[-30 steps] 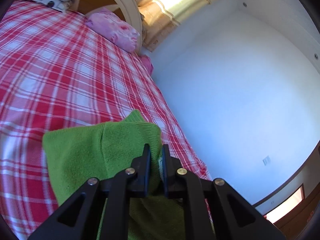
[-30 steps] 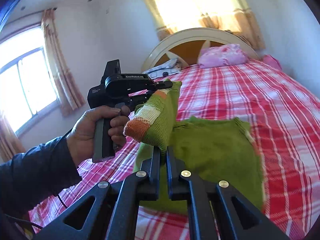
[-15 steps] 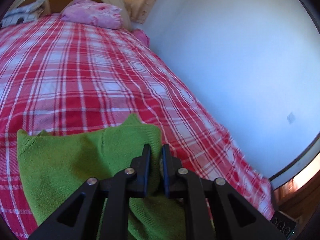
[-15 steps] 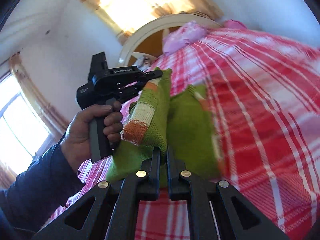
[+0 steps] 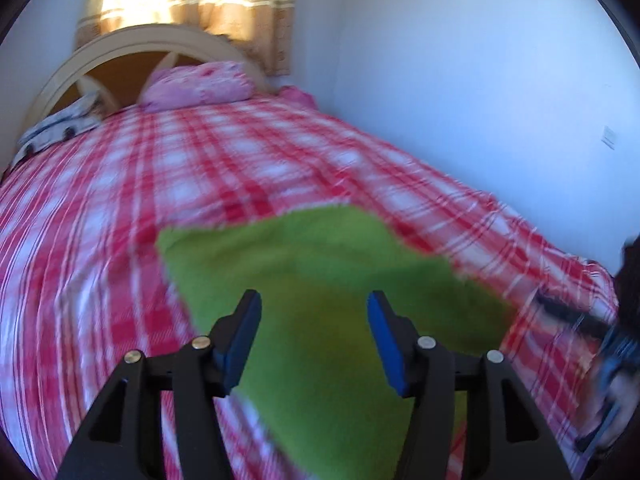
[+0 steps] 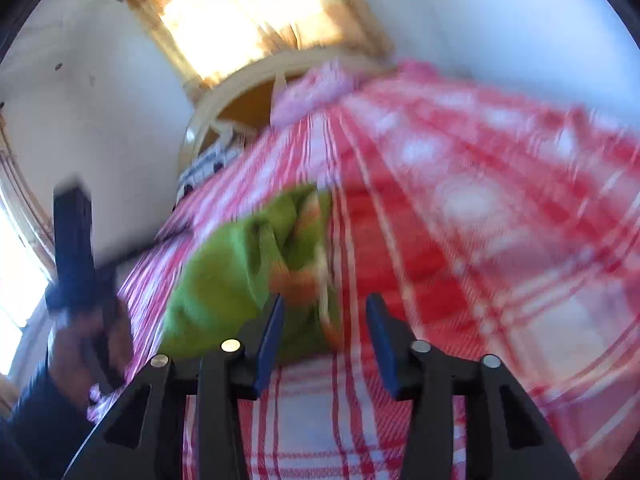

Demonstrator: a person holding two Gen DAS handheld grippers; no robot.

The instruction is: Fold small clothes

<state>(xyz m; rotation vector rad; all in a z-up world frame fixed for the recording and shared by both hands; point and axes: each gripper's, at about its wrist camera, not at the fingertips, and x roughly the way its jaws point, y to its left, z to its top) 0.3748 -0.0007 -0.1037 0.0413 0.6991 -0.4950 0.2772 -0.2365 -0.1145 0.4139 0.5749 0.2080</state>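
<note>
The left gripper [image 5: 314,316] stands wide, its blue-padded black fingers [image 5: 386,342] apart with nothing between them. Directly ahead, filling the lower centre of the left wrist view, lies the small bright-green knitted sweater [image 5: 320,276], flat on the bed; whether the pads touch the knit cannot be told through the motion blur.

The right gripper [image 6: 323,326] is likewise wide and empty. From it the same sweater [image 6: 236,276] lies ahead and left of centre, bunched, with an orange and cream striped part [image 6: 304,280] folded on top just beyond the left finger. In the right wrist view the green mass runs from lower left up toward the frame's middle, so its long axis appears to point away from the claw toward the headboard. Judging by both views, the left gripper is squarely over the cloth while the right sits at its edge, so the left seems better placed for a next pinch.

The knit looks soft, thick and limp, likely to sag when lifted. Beneath it spreads the red and white checked bedspread [image 5: 120,200], smooth woven cloth. Farther off are a pink floral pillow [image 5: 200,86], the cream arched wooden headboard [image 5: 132,38] and sunlit tan curtains [image 5: 224,4] in the upper frame.
</note>
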